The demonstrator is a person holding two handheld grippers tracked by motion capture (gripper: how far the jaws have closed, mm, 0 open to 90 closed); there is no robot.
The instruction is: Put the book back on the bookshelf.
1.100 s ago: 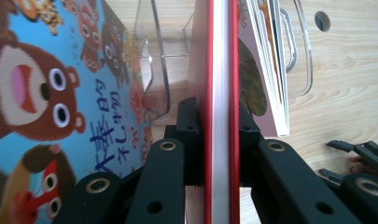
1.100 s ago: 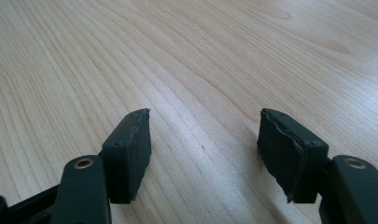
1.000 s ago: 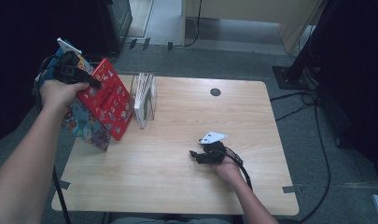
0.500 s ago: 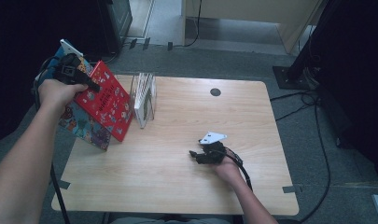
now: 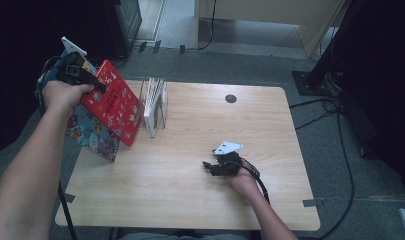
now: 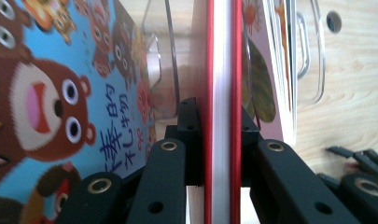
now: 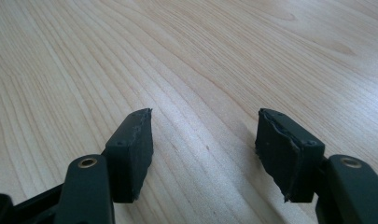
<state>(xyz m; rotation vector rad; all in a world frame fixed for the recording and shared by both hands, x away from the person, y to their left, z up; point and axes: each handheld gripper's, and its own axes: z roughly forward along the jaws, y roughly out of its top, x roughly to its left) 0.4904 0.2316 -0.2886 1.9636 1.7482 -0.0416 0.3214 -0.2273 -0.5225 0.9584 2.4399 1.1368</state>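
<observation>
While the left claw (image 6: 219,154) pinches the red book (image 5: 112,102), the right claw (image 7: 203,154) rests spread on the bench (image 5: 190,185).

Glossy red book (image 5: 112,102), clear plastic rack (image 5: 155,106), matt wood table (image 5: 200,200).

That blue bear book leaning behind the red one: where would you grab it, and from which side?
Probably by its top edge, coming from above. The blue bear book stands tilted at the table's left edge, its lower edge on the wood, and the red book, clamped in the left gripper, covers much of its face. The thin top edge suits two jaws; the open right gripper is free.
</observation>
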